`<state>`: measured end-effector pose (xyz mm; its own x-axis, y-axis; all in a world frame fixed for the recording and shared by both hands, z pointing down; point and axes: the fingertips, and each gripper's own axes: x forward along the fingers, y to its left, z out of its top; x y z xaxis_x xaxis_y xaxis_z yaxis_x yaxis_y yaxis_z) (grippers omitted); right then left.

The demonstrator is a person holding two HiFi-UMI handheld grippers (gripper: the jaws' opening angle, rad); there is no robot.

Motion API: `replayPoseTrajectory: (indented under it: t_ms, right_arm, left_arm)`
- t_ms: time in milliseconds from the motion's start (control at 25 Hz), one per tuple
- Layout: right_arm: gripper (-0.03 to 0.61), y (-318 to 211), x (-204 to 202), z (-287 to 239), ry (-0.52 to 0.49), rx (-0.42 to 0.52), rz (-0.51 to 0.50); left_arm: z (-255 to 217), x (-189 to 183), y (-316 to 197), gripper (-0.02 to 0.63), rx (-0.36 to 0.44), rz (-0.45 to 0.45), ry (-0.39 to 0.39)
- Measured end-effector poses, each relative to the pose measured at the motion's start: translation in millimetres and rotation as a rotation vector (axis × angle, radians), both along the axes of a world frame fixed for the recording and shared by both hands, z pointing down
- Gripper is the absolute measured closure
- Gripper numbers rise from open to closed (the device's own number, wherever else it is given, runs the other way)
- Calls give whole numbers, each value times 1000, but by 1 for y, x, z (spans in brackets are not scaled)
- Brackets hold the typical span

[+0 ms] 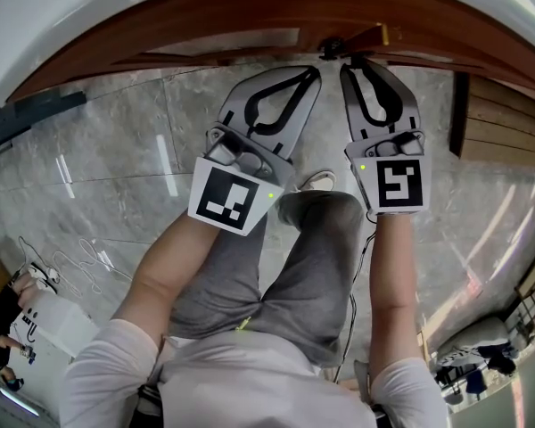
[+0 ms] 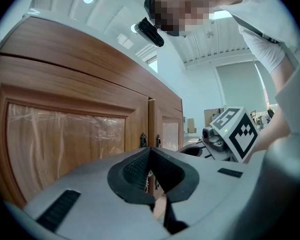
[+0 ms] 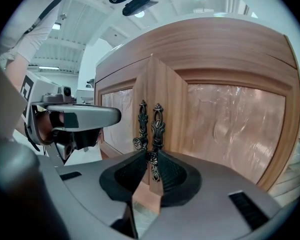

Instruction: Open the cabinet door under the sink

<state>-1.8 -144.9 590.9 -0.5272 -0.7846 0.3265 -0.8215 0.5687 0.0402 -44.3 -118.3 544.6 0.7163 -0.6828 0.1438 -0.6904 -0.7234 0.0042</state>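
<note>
— Where is the door, and what is held?

— The door is found straight ahead, seemingly shut. Its knob is pinched by the right gripper. The left gripper is pressed together, empty, just beside.

— How will it handle?

— A stiff, hinged wood panel is expected, light to swing. The small metal knob may be lost by slipping, so a steady outward pull is advised.

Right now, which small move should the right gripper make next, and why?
Probably pull the right gripper gently backwards: its tongs look closed on the right door handle's knob, and the cabinet door looks closed.
</note>
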Motion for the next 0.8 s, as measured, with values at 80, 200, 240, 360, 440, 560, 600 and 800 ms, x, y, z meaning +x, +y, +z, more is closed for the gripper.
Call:
replayPoseTrajectory:
  t_ms: [80,200,240,360,440,560,600,800]
  right_arm:
    - [491,3,1,-1,-3,-3,-6]
    - [491,7,-1,-1,6,-2,-13]
    - [491,8,-2,-1,19,0,-16]
    - [491,10,-3,1,47,5,-29]
    - [491,13,-3,0,38,7,-34]
    - [491,18,-2,0,26,1,-44]
    - [491,20,-1,0,24,-1,-47]
    - [491,29,5,2,36,-10,-61]
  left_arm:
    - [1,3,2,603,-3,13,-7]
    - [5,6,2,604,-9,22,-11]
    - [6,7,2,604,-10,24,-10]
    - [9,12,1,604,-16,29,-11]
    - [8,15,1,604,-17,29,-7]
    - [8,18,-1,603,-11,32,-9]
    - [8,18,-2,604,-11,28,-7]
    - [8,23,-8,604,-10,17,-7]
